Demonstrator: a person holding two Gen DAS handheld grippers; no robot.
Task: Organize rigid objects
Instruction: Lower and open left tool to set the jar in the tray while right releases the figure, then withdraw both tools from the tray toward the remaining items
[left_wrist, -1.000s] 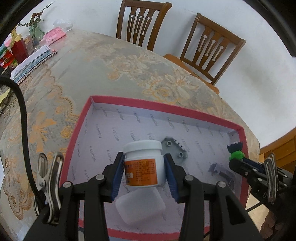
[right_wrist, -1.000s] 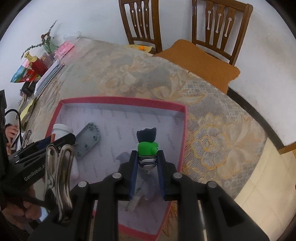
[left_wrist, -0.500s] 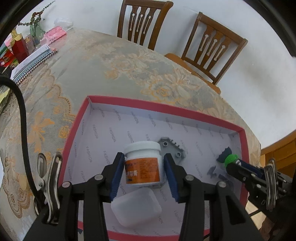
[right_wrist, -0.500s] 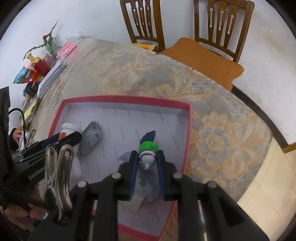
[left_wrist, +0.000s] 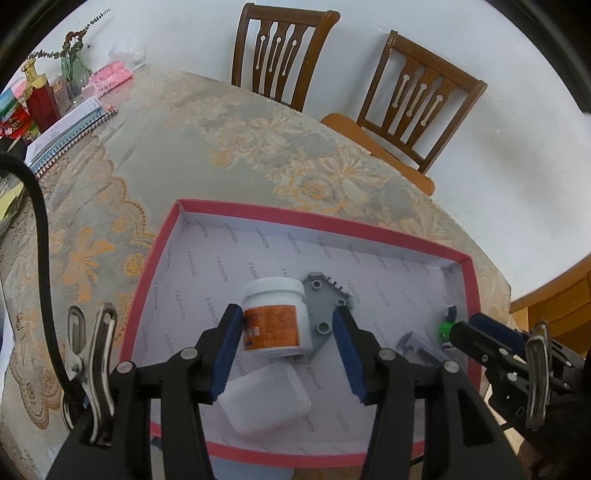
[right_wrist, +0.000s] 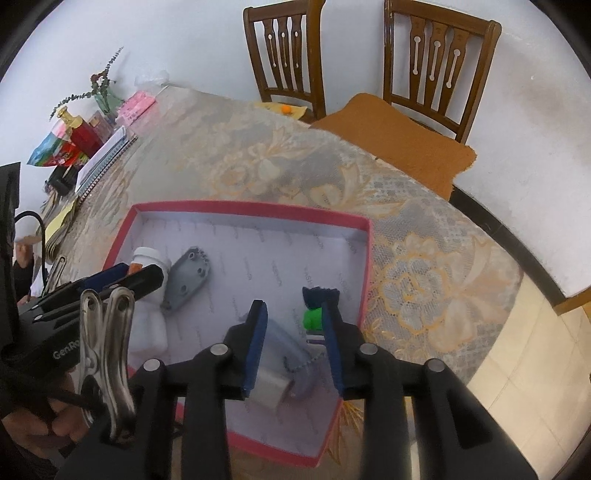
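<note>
Spread right gripper above red-rimmed box

Glossy white plastic jar; matt grey plastic plate; paper-lined cardboard box; lace tablecloth.

Both grippers are spread wide right now. The left gripper has its blue-padded fingers parted and angled downward, and the right gripper sits just beside it, fingers equally apart.

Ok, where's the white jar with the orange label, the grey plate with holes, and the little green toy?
white jar (left_wrist: 275, 326), left wrist view, on its orange label.
grey plate (right_wrist: 187, 282), right wrist view, on its flat face.
green toy (right_wrist: 312, 319), right wrist view, on its green body.
</note>
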